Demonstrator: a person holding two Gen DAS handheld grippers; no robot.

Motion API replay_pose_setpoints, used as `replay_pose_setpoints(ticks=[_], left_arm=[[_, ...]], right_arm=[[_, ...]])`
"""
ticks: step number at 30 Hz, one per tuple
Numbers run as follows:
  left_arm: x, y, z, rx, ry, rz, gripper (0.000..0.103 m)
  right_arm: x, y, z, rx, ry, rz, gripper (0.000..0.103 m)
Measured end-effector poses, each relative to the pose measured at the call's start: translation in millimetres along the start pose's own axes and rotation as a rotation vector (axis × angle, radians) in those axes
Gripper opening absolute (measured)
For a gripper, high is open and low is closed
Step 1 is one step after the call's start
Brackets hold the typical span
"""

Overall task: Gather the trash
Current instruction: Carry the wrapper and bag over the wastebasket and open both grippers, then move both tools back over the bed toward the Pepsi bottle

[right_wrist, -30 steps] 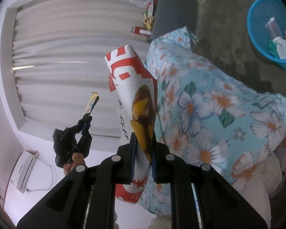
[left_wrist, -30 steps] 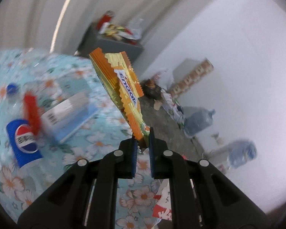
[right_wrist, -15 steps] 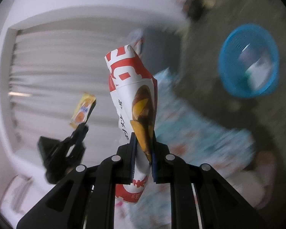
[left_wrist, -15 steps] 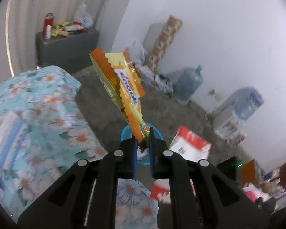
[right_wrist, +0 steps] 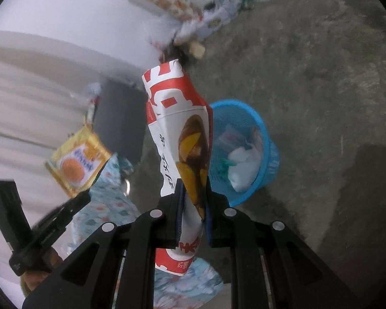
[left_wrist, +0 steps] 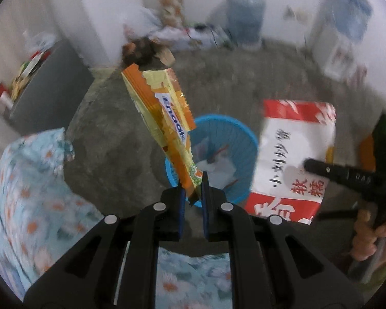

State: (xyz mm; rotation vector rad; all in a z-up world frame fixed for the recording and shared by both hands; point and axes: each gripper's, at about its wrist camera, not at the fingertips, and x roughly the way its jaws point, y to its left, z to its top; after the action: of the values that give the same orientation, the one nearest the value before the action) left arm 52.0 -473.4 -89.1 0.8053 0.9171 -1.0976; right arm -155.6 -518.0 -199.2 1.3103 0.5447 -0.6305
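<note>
Two wrappers pinched, one per hand-held gripper: left hand-held gripper (left_wrist: pixel 192 188) clamped narrow on the orange-yellow snack wrapper (left_wrist: pixel 162 118), right hand-held gripper (right_wrist: pixel 194 193) clamped narrow on the red-and-white snack bag (right_wrist: pixel 182 134). Blue basket (left_wrist: pixel 244 139) down on the floor, already carrying white scraps, beyond the flowered bedcover (left_wrist: pixel 25 193). Best done by bringing each tip squarely over the rim before letting go, lowering close, then opening wide. Worth staggering both releases, since light film drifts sideways and could miss.
</note>
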Motion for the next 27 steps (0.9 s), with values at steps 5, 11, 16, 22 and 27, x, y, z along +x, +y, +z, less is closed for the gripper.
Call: replay_pose_setpoints(ticks=[5, 11, 16, 22, 27], left_arm=[[50, -6, 16, 0.033, 0.080, 0.008, 0.013], [113, -10, 25, 0.023, 0.191, -0.018, 0.060], [116, 0, 19, -0.081, 0.191, -0.109, 0.060], [79, 1, 28, -0.087, 0.111, -0.117, 0.060], [18, 9, 27, -0.110, 0.016, -0.121, 0.062]], right_arm=[[68, -1, 17, -0.034, 0.085, -0.045, 0.022], [143, -30, 36, 0.018, 0.127, -0.212, 0.051], [122, -47, 33, 0.111, 0.064, -0.214, 0.055], [87, -46, 38, 0.091, -0.042, -0.224, 0.056], [37, -19, 21, 0.038, -0.121, -0.187, 0.056]])
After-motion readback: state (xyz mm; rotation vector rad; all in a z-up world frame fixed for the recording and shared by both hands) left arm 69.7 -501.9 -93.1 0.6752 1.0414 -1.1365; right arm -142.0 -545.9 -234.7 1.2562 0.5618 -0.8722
